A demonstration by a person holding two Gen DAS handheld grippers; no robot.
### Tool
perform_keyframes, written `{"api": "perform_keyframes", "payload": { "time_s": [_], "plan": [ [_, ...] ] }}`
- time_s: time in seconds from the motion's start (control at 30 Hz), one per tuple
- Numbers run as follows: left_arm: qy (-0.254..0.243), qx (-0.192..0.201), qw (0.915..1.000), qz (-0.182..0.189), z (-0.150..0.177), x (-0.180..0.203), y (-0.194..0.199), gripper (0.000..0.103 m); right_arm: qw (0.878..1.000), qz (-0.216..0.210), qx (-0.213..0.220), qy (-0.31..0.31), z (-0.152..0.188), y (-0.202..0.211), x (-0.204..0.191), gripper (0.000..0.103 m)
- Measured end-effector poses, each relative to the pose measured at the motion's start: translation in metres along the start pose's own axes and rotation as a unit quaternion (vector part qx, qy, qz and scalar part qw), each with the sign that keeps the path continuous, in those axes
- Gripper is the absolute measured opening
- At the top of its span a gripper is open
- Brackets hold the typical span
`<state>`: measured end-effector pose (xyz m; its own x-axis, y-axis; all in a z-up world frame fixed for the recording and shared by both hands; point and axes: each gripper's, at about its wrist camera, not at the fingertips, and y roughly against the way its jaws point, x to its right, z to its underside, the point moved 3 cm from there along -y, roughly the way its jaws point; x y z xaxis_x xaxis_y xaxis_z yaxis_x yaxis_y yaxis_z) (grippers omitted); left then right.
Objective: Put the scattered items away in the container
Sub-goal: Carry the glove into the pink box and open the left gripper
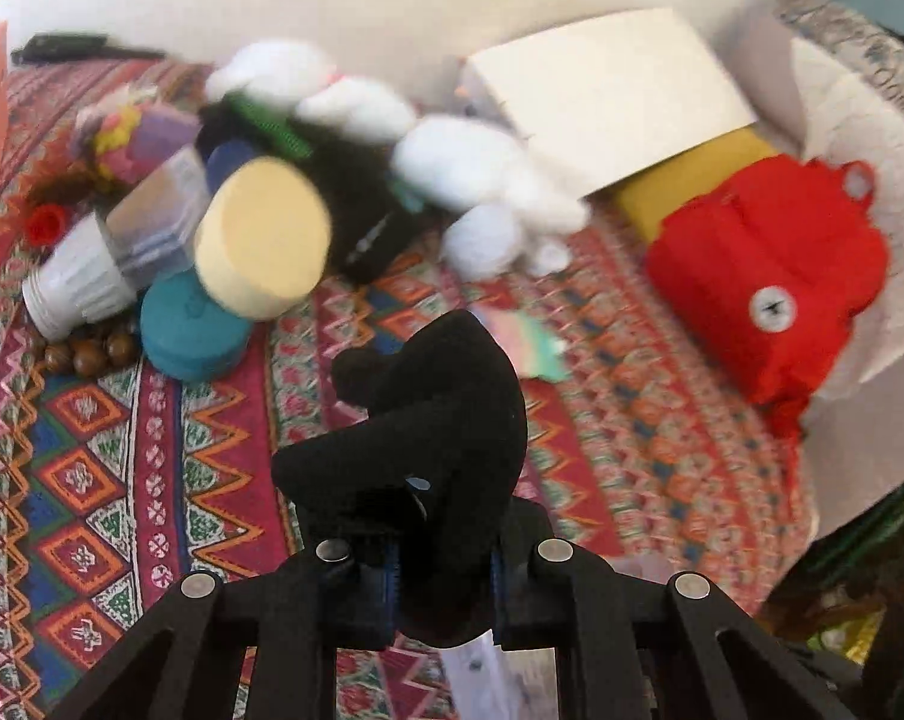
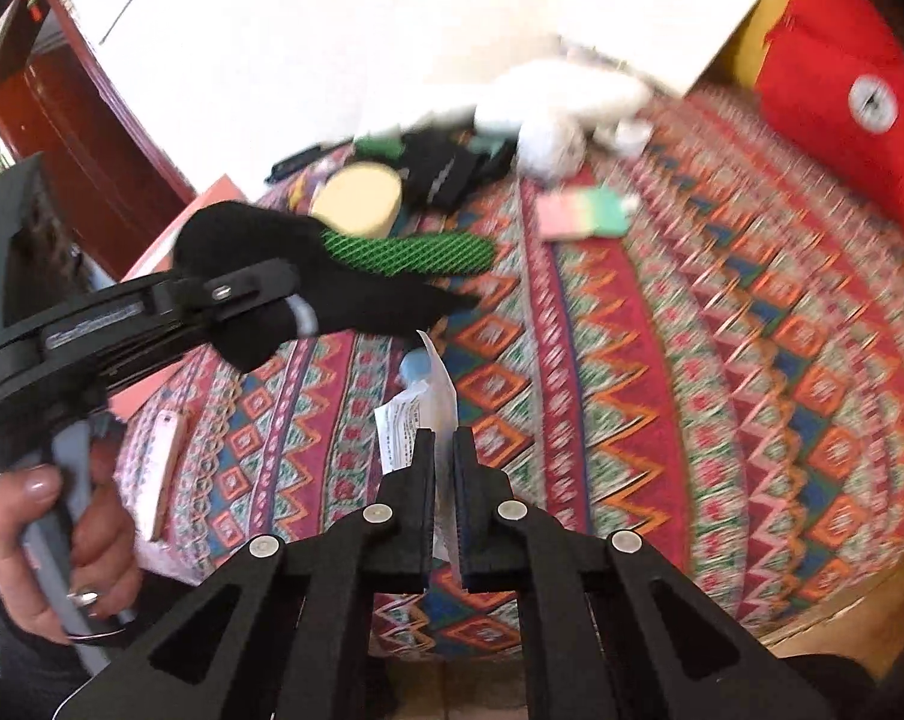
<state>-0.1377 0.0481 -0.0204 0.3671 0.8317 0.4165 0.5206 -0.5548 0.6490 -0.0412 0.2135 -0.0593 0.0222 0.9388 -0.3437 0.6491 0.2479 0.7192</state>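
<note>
1. The right gripper (image 2: 444,450) has two flat black fingers (image 2: 419,504) with ribbed inner faces edged in blue.
2. Black linkage bars with triangular cut-outs spread out behind the fingers, joined by round silver pins.
3. The left gripper (image 2: 308,306), seen from the side in the right wrist view, is a black frame with a silver screw on a flat bar and a raised, unreadable marking.
4. Its handle is grey.
5. The person's left hand (image 2: 62,546) has pale polished nails, a ring and a dark sleeve.
</note>
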Motion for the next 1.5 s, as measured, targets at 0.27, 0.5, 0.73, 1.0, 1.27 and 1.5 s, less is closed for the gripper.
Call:
{"api": "perform_keyframes", "payload": {
  "time_s": [0.27,0.5,0.73,1.0,1.27,1.5],
  "plan": [
    [-0.004,0.098,0.9951,0.01,-0.044,-0.002,0.089,0.014,0.997,0.036,0.06,0.042,-0.047,0.046,-0.029,0.005],
    [0.018,0.228,0.9712,-0.066,-0.092,-0.075,0.204,0.014,0.981,-0.01,0.142,0.134,-0.113,0.071,-0.142,0.005],
    [0.091,0.235,0.9546,-0.159,-0.107,-0.216,0.241,0.014,0.956,-0.065,0.156,0.24,-0.152,0.001,-0.295,0.005],
    [0.14,0.122,0.956,-0.228,-0.101,-0.324,0.187,0.021,0.954,-0.062,0.028,0.293,-0.148,-0.181,-0.399,0.007],
    [0.107,0.017,0.8979,-0.427,-0.069,-0.363,0.161,0.061,0.945,0.016,-0.078,0.317,-0.114,-0.247,-0.389,0.045],
    [0.135,-0.012,0.8561,-0.499,-0.041,-0.407,0.186,0.062,0.956,-0.029,-0.162,0.245,-0.084,-0.217,-0.374,0.045]
  ]
}}
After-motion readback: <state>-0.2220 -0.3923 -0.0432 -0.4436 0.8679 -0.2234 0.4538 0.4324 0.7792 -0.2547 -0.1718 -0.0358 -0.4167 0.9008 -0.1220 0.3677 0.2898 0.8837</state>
